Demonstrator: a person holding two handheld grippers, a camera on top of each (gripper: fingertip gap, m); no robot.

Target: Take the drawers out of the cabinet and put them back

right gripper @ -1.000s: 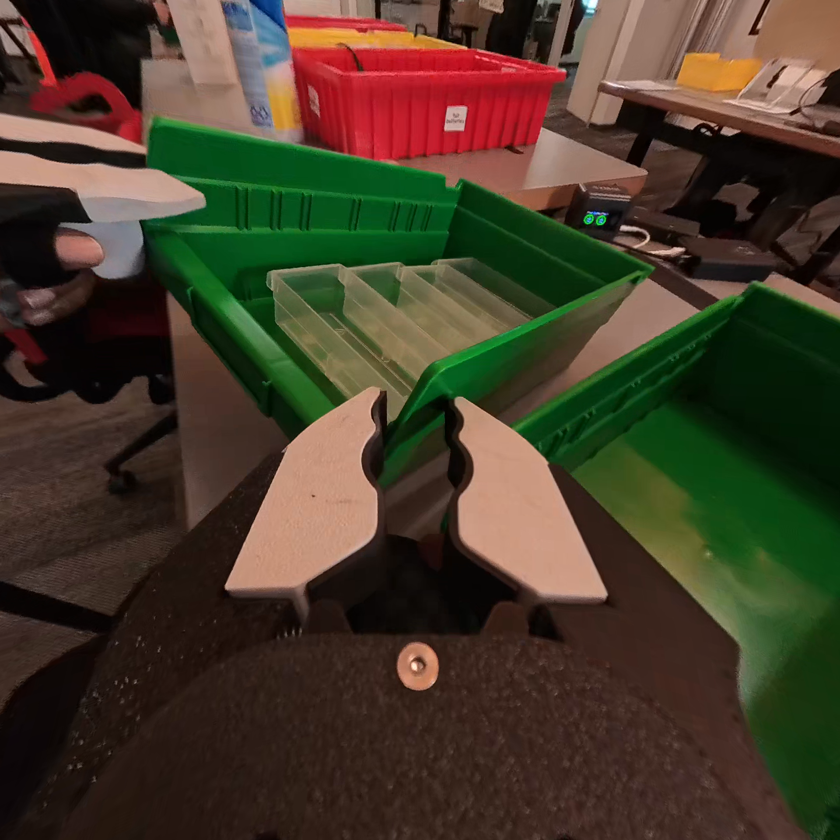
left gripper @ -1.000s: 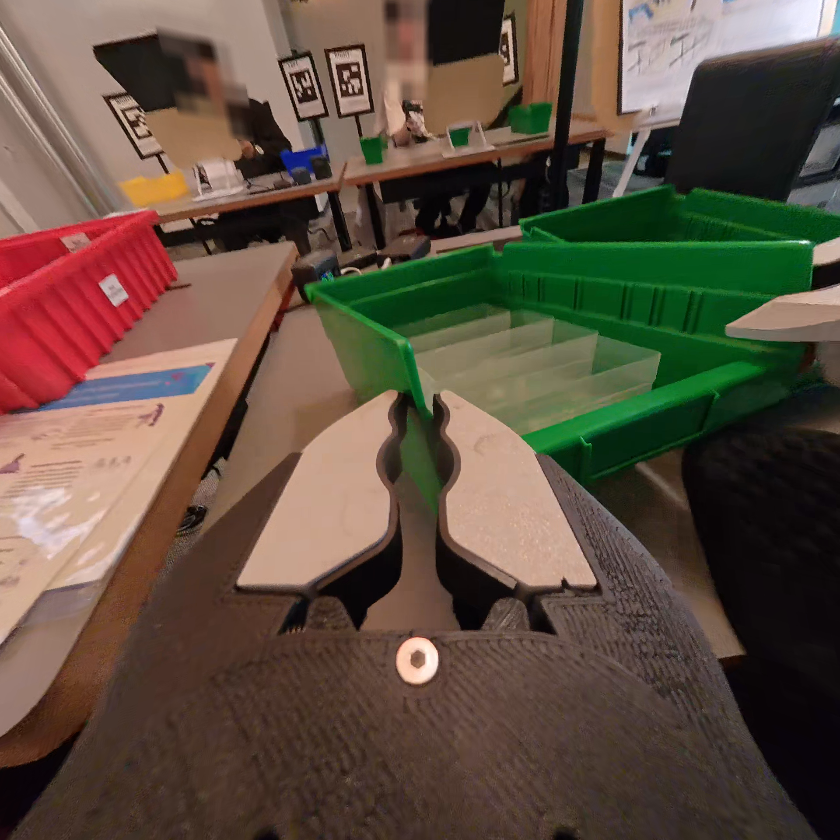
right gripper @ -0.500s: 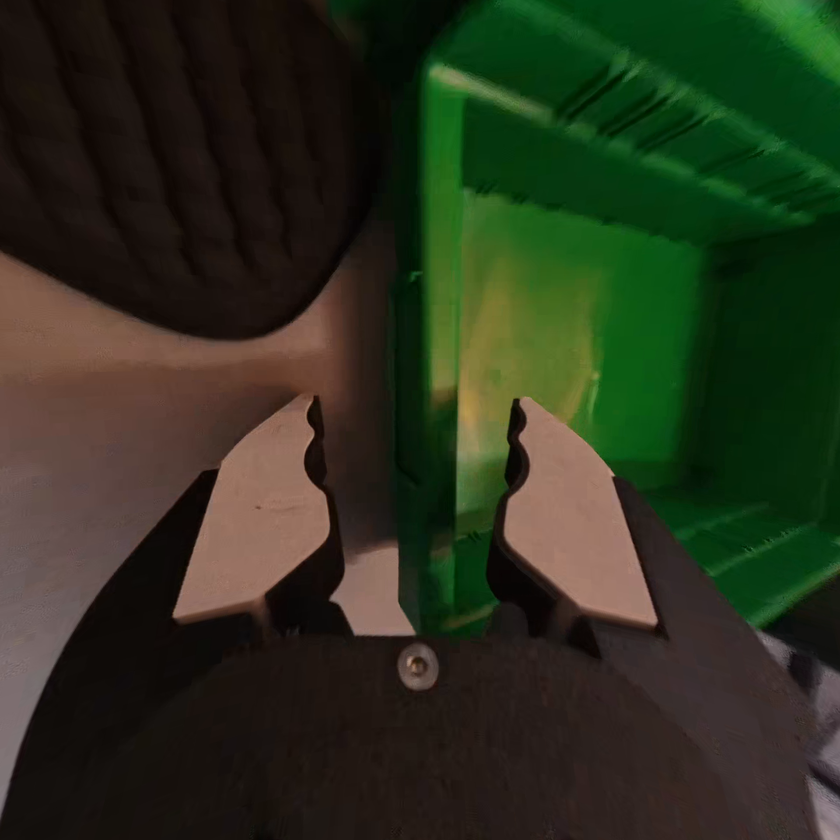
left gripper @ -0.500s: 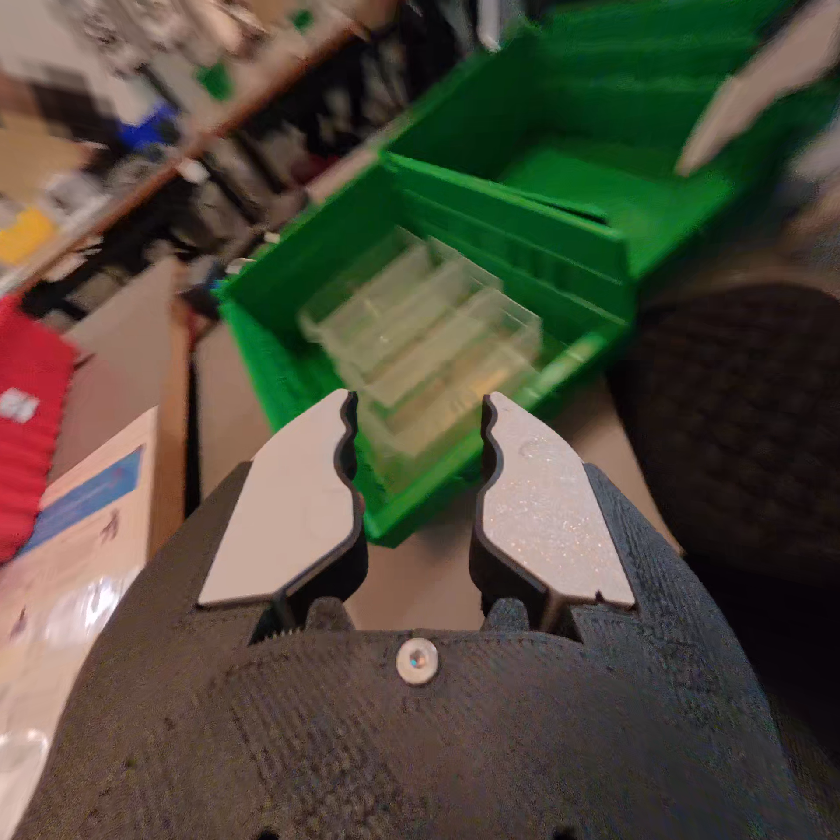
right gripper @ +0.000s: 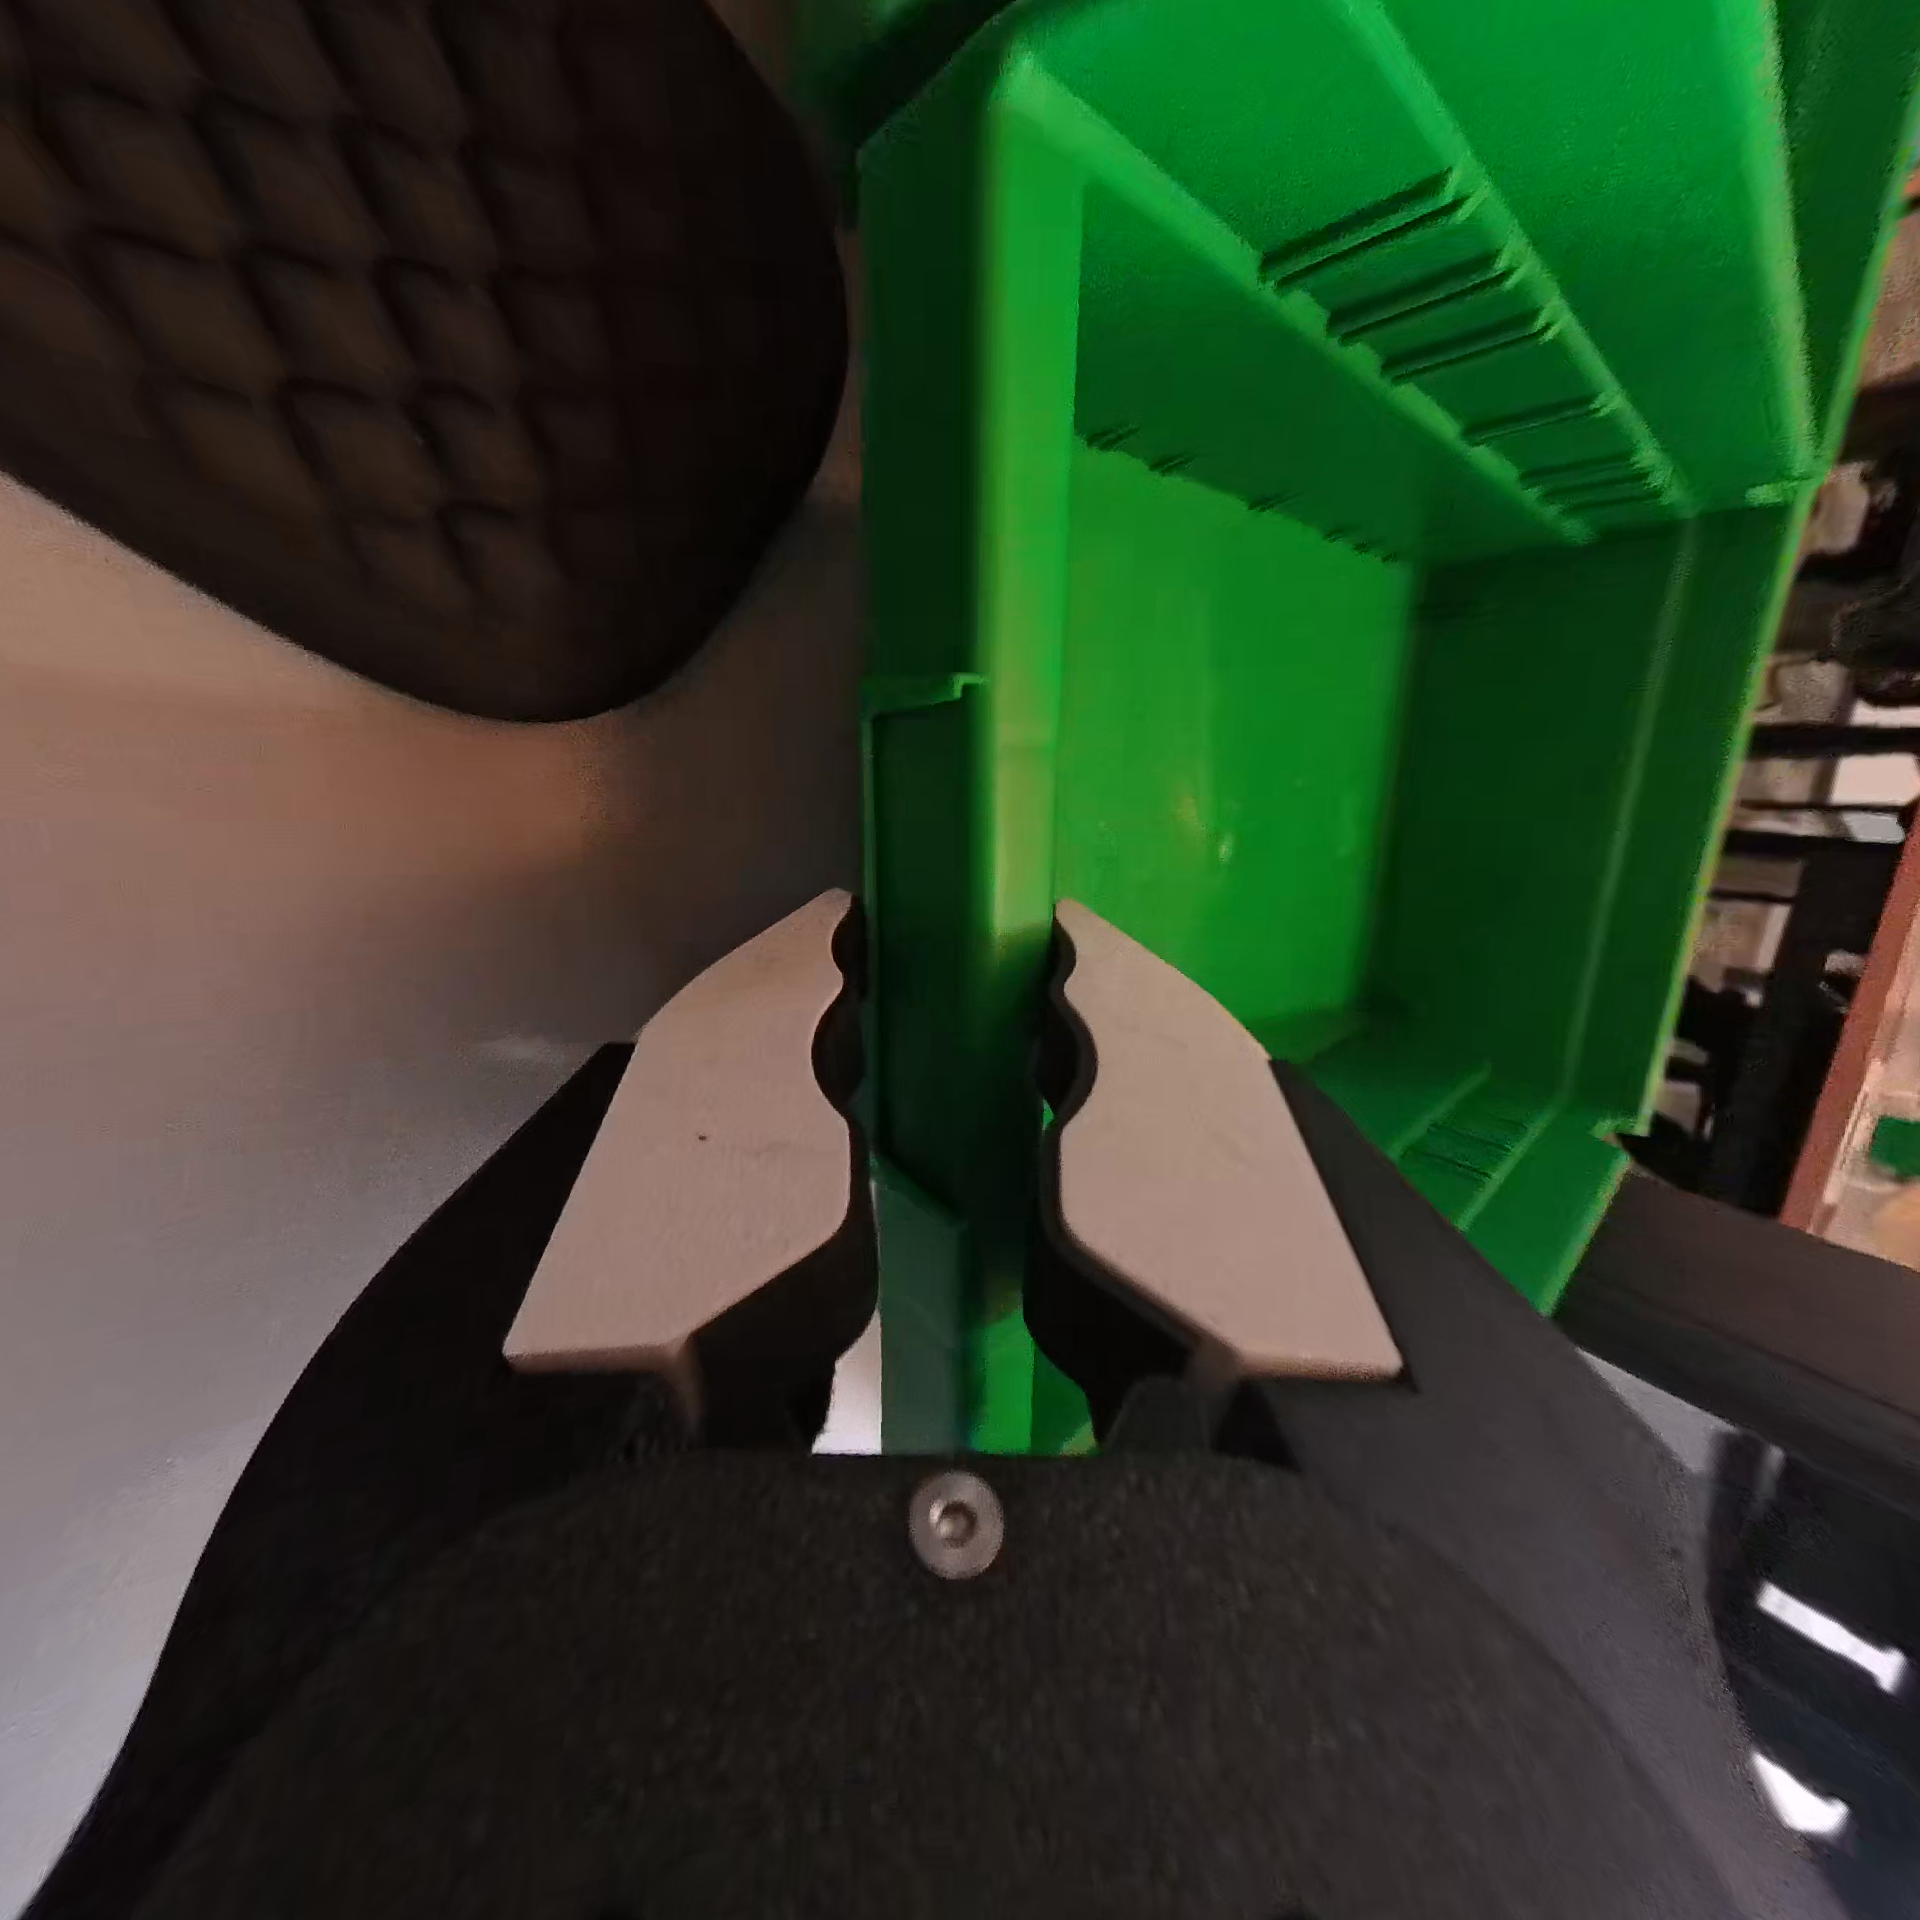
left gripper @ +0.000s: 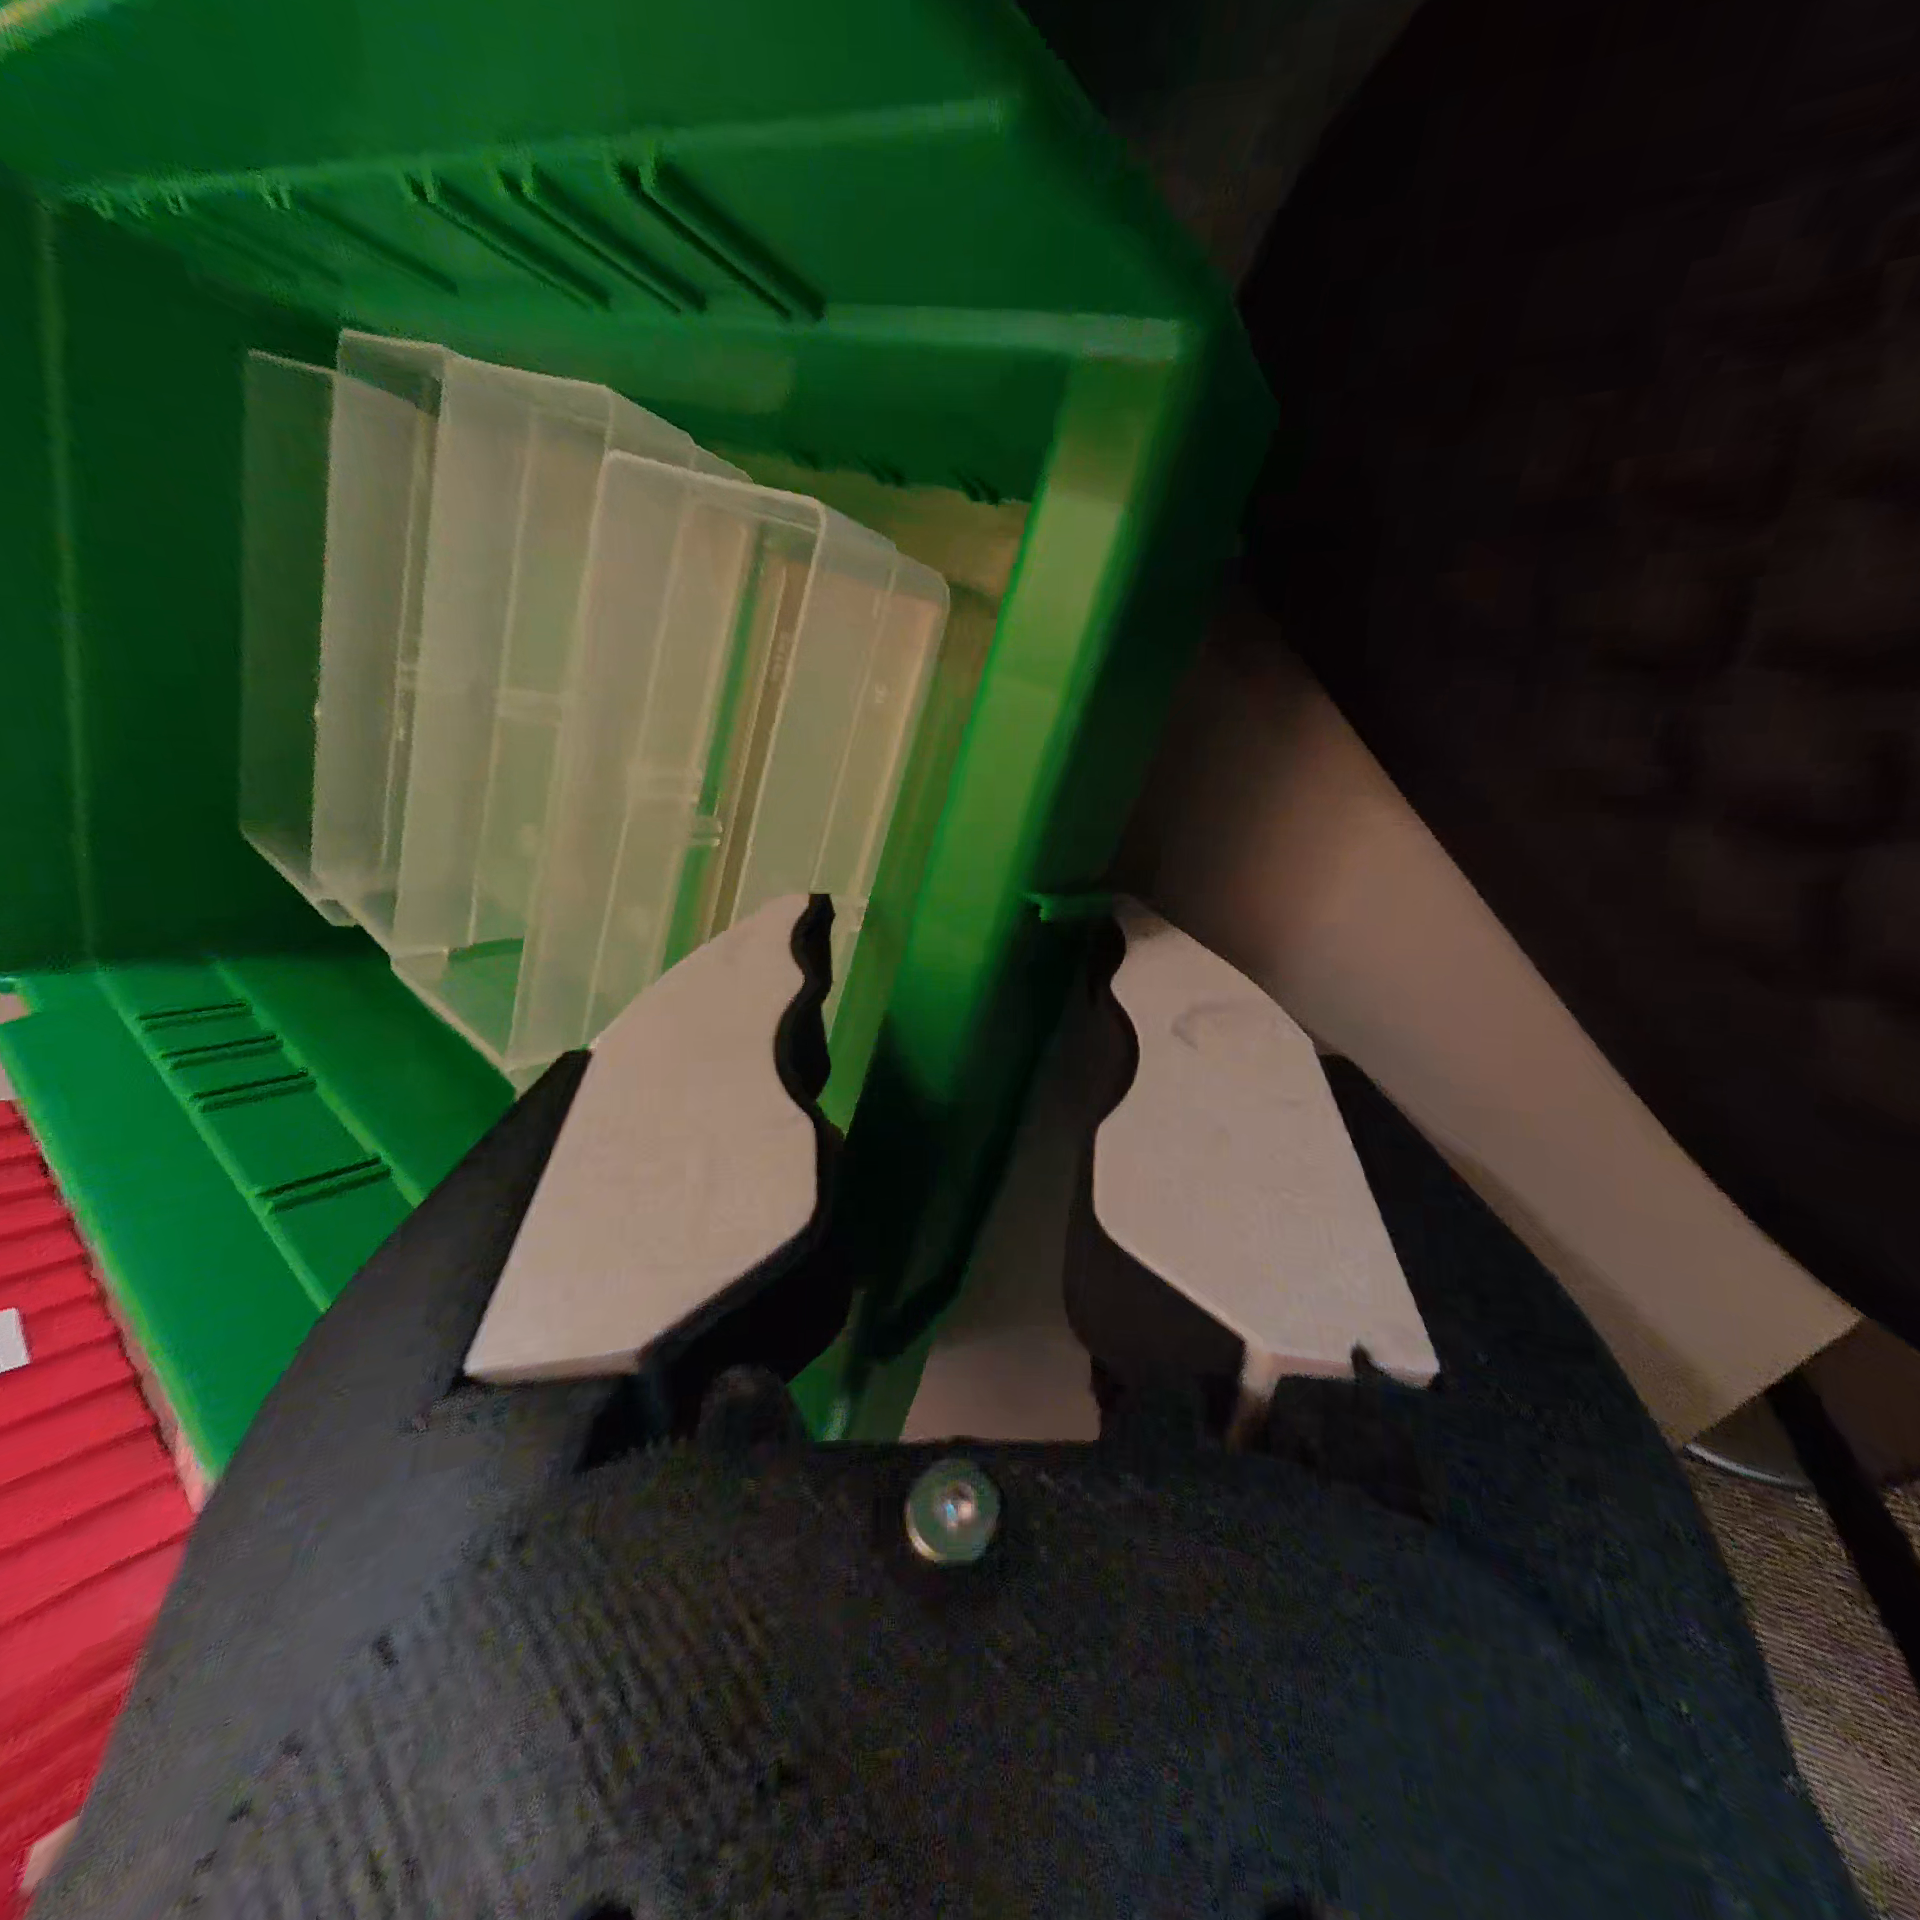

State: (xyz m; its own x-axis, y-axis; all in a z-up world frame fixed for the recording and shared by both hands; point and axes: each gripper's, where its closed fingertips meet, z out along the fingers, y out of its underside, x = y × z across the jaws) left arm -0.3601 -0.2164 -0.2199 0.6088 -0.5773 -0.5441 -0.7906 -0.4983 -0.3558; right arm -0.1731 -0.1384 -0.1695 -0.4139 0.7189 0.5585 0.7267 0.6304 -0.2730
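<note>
My left gripper [left gripper: 961, 935] straddles the near rim of a green bin [left gripper: 1081, 644], fingers parted, not yet clamped. Clear ribbed plastic drawers [left gripper: 582, 665] lie inside, just left of the fingers, long axes running away. My right gripper [right gripper: 951, 914] pinches another glossy green bin's wall [right gripper: 956, 623].

I see a black chair seat [right gripper: 395, 312] at the table's [right gripper: 312, 935] edge, grey carpet [left gripper: 1818, 1662] below that edge, and a ribbed red bin [left gripper: 62, 1455]; its support is hidden.
</note>
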